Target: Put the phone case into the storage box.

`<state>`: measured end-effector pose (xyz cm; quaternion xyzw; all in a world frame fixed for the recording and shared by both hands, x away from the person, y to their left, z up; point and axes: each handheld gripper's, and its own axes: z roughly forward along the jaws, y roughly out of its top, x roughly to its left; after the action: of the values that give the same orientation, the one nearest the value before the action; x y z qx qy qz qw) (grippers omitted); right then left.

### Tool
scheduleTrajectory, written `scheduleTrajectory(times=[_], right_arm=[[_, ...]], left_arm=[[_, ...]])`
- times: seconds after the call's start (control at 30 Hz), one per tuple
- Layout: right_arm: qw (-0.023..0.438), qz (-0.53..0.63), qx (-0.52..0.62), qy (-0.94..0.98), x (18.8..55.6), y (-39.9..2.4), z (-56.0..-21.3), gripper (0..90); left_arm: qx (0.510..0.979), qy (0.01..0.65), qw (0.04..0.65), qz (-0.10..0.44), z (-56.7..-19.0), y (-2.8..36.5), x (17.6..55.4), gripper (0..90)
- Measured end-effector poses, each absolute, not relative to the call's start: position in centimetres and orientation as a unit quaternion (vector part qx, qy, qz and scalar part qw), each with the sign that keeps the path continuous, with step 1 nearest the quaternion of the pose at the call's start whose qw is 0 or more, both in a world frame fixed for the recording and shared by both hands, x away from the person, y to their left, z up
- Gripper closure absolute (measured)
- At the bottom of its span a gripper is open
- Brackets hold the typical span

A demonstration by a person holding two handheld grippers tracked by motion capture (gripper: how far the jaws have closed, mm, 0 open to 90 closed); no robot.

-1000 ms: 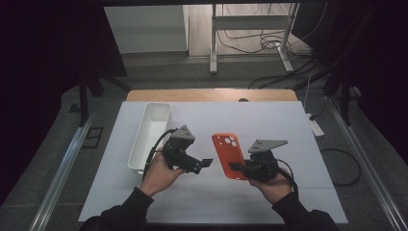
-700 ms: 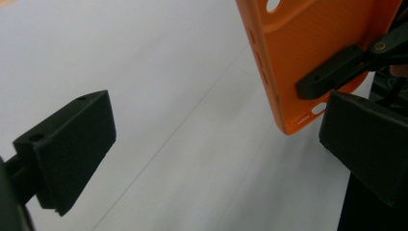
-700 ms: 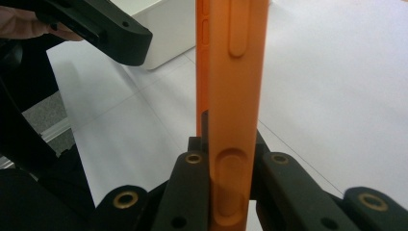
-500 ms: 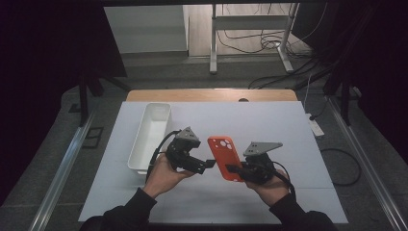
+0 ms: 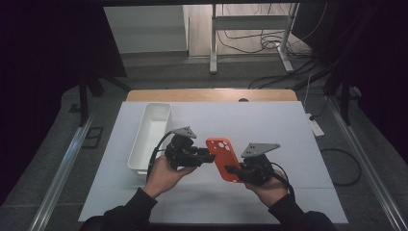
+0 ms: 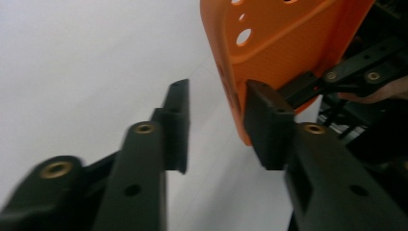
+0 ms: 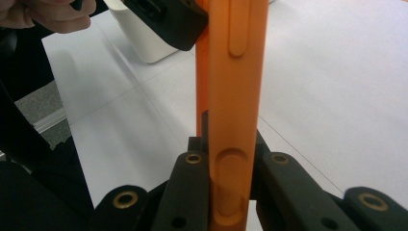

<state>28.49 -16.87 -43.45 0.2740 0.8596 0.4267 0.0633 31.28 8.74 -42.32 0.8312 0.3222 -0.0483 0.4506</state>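
An orange phone case with camera holes is held up off the white table, tilted, with my right gripper shut on its lower end. In the right gripper view the case stands edge-on between the pads of that gripper. My left gripper reaches in from the left at the case's upper edge. Its jaws have just been closing. In the left gripper view the case lies against one pad while the other pad stands apart, so the left gripper is open.
A long white tray lies on the table's left side, just beyond the left hand; its corner appears in the right gripper view. Cables and a metal stand's legs lie on the floor behind the table.
The right hand has carried the case a little left toward the left gripper. The left gripper's jaws have narrowed beside the case's edge.
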Motion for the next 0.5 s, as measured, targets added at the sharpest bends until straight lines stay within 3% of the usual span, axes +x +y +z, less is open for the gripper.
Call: scheduleTrajectory(times=[0.17, 0.5], right_arm=[[0.065, 0.422, 0.273, 0.862, 28.49, -16.76, -43.54, 84.9], [0.066, 0.42, 0.271, 0.864, 28.51, -16.65, -43.66, 84.8]], left_arm=[[0.823, 0.327, 0.457, -0.081, -42.61, 8.93, 31.6, 81.3], [0.81, 0.35, 0.456, -0.115, -42.87, 9.43, 31.88, 88.7]])
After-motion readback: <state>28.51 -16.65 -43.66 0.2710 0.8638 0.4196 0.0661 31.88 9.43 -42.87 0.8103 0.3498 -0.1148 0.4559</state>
